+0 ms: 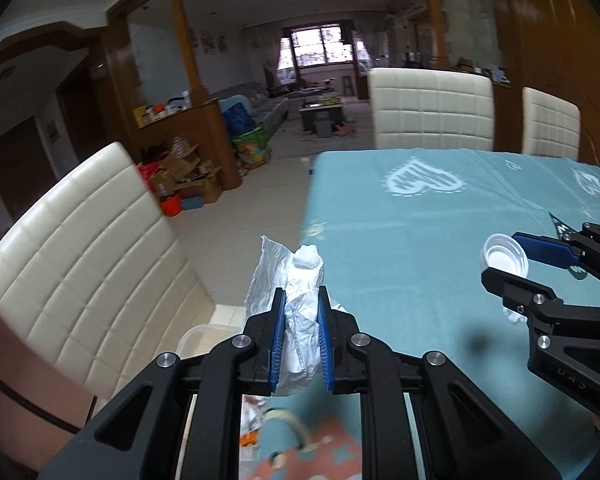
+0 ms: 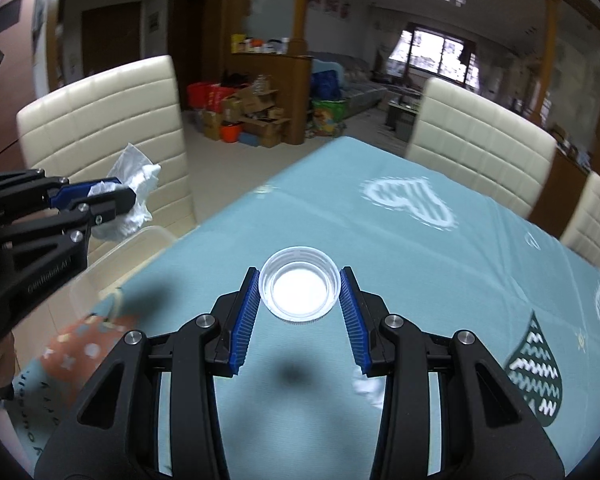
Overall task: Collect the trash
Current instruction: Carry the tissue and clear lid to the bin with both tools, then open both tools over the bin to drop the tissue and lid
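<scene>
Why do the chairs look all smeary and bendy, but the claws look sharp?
Left wrist view: the cream chair smears from camera motion, while the left claw on the tissue stays crisp. Right wrist view: the heart print blurs, the bottle cap is sharp. The fisheye lens bends edges in both.

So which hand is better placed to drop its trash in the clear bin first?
Probably left. The left gripper holds the tissue just above the bin beside the table; the right gripper, with the cap, is over the tablecloth.
</scene>
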The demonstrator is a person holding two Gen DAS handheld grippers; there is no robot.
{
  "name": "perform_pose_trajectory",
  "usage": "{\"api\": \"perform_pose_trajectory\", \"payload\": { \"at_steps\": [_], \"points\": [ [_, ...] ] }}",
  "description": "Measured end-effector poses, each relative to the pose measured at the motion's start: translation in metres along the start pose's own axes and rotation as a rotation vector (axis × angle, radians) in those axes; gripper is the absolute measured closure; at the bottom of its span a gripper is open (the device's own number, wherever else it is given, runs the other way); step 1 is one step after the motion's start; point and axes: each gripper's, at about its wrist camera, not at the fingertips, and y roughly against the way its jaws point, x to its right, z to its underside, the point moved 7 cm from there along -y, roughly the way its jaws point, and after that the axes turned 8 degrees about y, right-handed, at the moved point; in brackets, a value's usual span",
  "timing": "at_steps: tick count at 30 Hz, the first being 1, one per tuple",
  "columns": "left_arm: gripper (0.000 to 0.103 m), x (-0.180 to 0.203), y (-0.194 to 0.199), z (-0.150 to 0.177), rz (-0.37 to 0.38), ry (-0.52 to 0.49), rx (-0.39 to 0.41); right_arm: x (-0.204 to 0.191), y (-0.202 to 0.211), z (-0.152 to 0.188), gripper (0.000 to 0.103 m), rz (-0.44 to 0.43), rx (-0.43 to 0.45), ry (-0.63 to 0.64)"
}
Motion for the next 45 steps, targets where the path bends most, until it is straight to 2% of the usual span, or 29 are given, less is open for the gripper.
{"api": "perform_pose_trajectory", "payload": {
  "at_steps": [8,16,17,19,20,21,31,41,45],
  "points": [
    [0.088,-0.076,0.0,0.015,-0.053,0.118,-0.01,-0.063,-0.016,-0.026,0.061,-0.068,-0.005,0.083],
    [0.086,-0.119,-0.011,0.029,-0.055,0.192,-0.037,-0.098,-0.037,-0.046,0.061,-0.099,-0.016,0.123],
    [0.083,-0.122,-0.013,0.03,-0.05,0.199,-0.043,-0.1,-0.039,-0.048,0.061,-0.1,-0.018,0.125],
    [0.053,-0.128,-0.016,0.033,-0.053,0.219,-0.058,-0.105,-0.046,-0.05,0.061,-0.104,-0.025,0.127],
    [0.026,-0.131,-0.016,0.033,-0.06,0.231,-0.057,-0.106,-0.048,-0.051,0.061,-0.105,-0.028,0.128],
    [0.02,-0.137,-0.014,0.033,-0.076,0.249,-0.032,-0.108,-0.051,-0.051,0.061,-0.107,-0.032,0.13],
    [0.019,-0.173,-0.009,0.043,-0.169,0.288,-0.027,-0.138,-0.064,-0.063,0.061,-0.15,-0.029,0.181],
    [0.019,-0.19,-0.008,0.052,-0.178,0.32,-0.045,-0.161,-0.075,-0.07,0.06,-0.169,-0.034,0.212],
    [0.019,-0.189,-0.006,0.051,-0.177,0.319,-0.041,-0.157,-0.07,-0.074,0.033,-0.129,0.002,0.212]
  ]
}}
